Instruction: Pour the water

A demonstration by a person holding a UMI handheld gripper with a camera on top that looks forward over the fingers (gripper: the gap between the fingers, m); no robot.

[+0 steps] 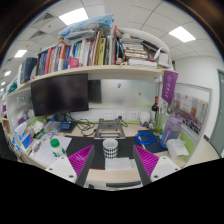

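A small white cup with a black checkered pattern (110,148) stands upright on the desk, between and just ahead of my fingers. My gripper (112,161) is open, with a wide gap on both sides of the cup. The left magenta pad (80,158) and the right magenta pad (146,160) touch nothing. A green-capped bottle (55,146) stands off to the left on the desk. No water is visible in the cup from here.
A cluttered desk (95,128) stretches ahead with a dark monitor (60,94), a blue object (150,138) to the right and a shelf of books (85,52) above. A white sheet (108,166) lies under the cup.
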